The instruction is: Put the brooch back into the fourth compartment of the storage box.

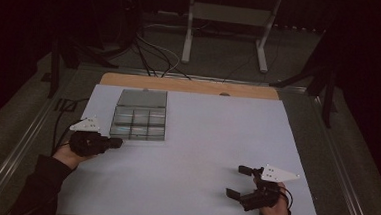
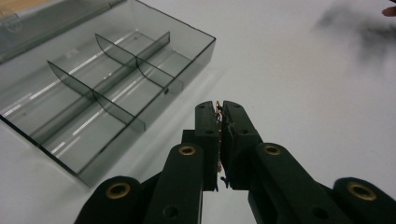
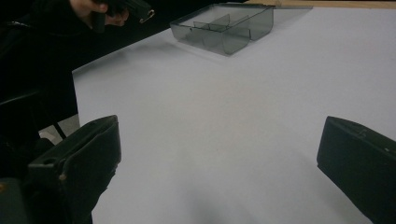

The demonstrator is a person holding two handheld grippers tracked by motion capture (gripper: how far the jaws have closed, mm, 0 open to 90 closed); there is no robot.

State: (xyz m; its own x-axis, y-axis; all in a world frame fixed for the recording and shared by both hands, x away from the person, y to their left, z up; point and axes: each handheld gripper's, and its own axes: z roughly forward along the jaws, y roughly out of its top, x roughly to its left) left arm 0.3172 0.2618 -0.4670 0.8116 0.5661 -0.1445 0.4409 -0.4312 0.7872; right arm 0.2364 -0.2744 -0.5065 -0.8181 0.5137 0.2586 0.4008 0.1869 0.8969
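- My left gripper is clamped on one small wiry thing with coppery glints. Looks like a clip; too small to be sure.
- It hangs just beside the near corner of the compartment box, which sits on the table's left side with its lid folded open behind.
- My right gripper is spread wide with nothing in it, low over the near right of the table, well apart from the box.
- Progress: item picked; drop into a cell not done yet, I judge. All cells look empty.
- Counts: one box, six cells visible, one held item, two grippers.
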